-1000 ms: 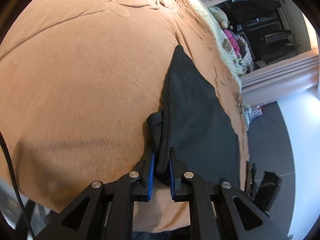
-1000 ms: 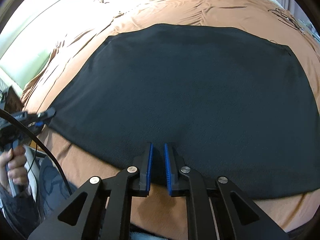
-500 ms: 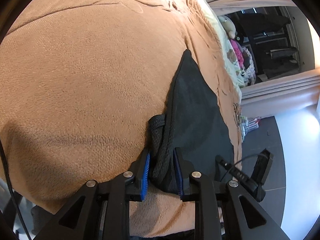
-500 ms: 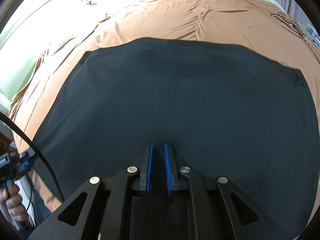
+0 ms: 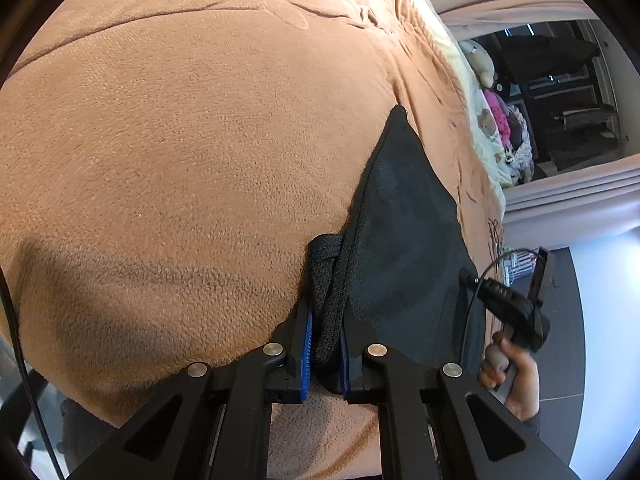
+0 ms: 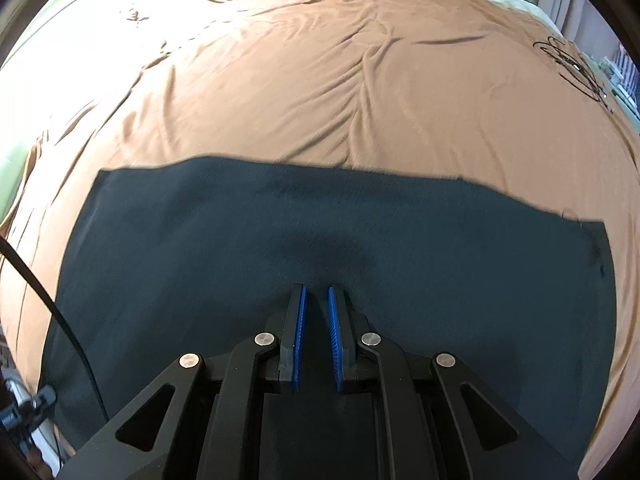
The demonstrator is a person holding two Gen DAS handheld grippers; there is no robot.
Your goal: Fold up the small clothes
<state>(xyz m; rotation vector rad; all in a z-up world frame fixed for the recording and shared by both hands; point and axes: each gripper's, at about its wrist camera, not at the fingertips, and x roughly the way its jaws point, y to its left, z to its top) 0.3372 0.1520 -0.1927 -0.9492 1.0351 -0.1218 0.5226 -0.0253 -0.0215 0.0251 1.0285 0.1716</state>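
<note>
A dark grey-black garment (image 6: 320, 248) lies spread on a tan bedspread (image 6: 340, 92). In the left wrist view it shows edge-on (image 5: 400, 220) to the right. My left gripper (image 5: 325, 344) is shut on the garment's bunched near-left corner, low over the bed edge. My right gripper (image 6: 316, 320) has its jaws nearly together over the garment's near edge; the fabric between the blue pads (image 6: 334, 336) is dark and hard to separate from the cloth below. The right tool and the hand on it show in the left wrist view (image 5: 516, 320).
The tan bedspread (image 5: 180, 160) stretches left and far, with wrinkles beyond the garment. Pale sheets and soft toys (image 5: 496, 120) lie at the far side. Curtains and a dark cabinet (image 5: 560, 92) stand beyond the bed. A cable (image 6: 64, 320) hangs at the left.
My right gripper has moved forward over the garment, whose near edge has gone out of view beneath the gripper. My left gripper keeps its hold on the corner, and the right tool has come into its view.
</note>
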